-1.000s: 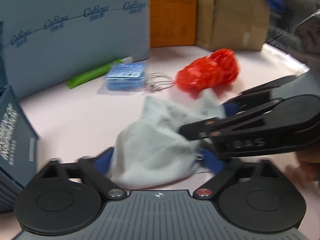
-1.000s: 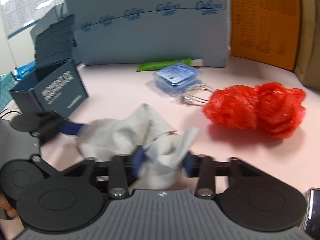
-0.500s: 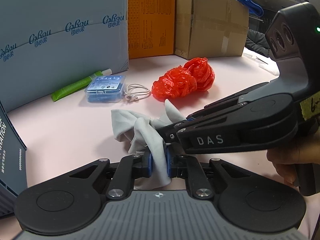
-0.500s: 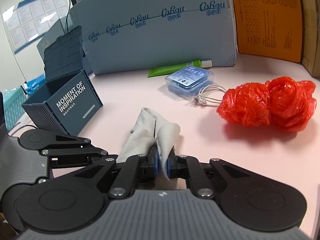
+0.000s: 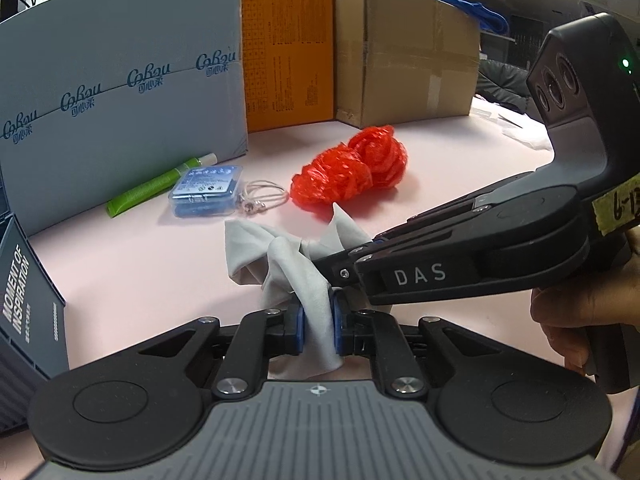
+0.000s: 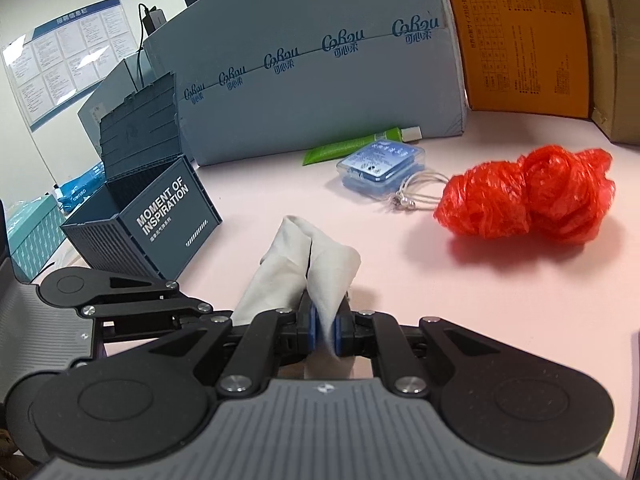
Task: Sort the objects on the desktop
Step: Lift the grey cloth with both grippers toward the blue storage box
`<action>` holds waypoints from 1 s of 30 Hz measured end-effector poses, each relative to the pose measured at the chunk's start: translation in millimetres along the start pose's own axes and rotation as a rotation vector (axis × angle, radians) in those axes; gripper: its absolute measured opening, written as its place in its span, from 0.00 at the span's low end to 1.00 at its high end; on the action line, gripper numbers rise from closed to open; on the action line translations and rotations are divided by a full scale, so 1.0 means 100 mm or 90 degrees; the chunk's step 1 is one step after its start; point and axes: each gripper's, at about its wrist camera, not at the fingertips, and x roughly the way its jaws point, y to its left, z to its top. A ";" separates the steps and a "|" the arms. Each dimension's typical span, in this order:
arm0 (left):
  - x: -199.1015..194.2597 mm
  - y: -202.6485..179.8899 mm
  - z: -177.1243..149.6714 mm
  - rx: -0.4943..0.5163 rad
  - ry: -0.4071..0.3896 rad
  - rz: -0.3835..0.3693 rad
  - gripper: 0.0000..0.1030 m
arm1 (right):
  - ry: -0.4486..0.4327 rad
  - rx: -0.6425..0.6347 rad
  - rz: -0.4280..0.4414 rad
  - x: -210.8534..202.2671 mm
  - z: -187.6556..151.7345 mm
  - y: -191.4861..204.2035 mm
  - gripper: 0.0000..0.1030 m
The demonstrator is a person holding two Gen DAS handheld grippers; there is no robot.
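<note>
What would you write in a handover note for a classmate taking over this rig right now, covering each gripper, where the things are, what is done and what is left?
Left gripper: jaws shut on the grey cloth.
Right gripper: jaws shut on the same cloth, at another part.
The cloth is bunched between them, over the pink table.
Open blue box: at the left, nothing seen inside.
Red plastic bag, clear blue case, white cord and green tube lie on the table, unsorted.
Done: cloth gripped. Left: deal with the cloth, then sort the rest.

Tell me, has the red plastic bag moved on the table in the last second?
No. The red plastic bag lies beside the white cord and blue case, as before.
</note>
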 end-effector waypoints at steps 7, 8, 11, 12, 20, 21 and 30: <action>-0.14 0.00 -0.11 0.010 0.024 -0.014 0.11 | 0.006 0.033 -0.009 -0.05 -0.16 0.14 0.11; -0.17 0.01 -0.13 0.012 0.026 -0.015 0.11 | 0.005 0.037 -0.010 -0.05 -0.18 0.17 0.11; -0.24 0.04 -0.17 0.015 0.032 -0.019 0.11 | 0.004 0.050 -0.012 -0.07 -0.22 0.26 0.11; -0.27 0.05 -0.17 0.016 0.033 -0.021 0.11 | 0.003 0.053 -0.014 -0.07 -0.23 0.29 0.11; -0.47 0.16 -0.22 0.029 0.033 -0.020 0.11 | -0.013 0.071 -0.020 -0.08 -0.25 0.53 0.12; -0.49 0.18 -0.21 0.029 0.032 -0.020 0.11 | -0.015 0.072 -0.020 -0.08 -0.25 0.55 0.12; -0.63 0.33 -0.20 0.031 0.015 -0.007 0.11 | -0.035 0.062 -0.021 -0.03 -0.16 0.75 0.13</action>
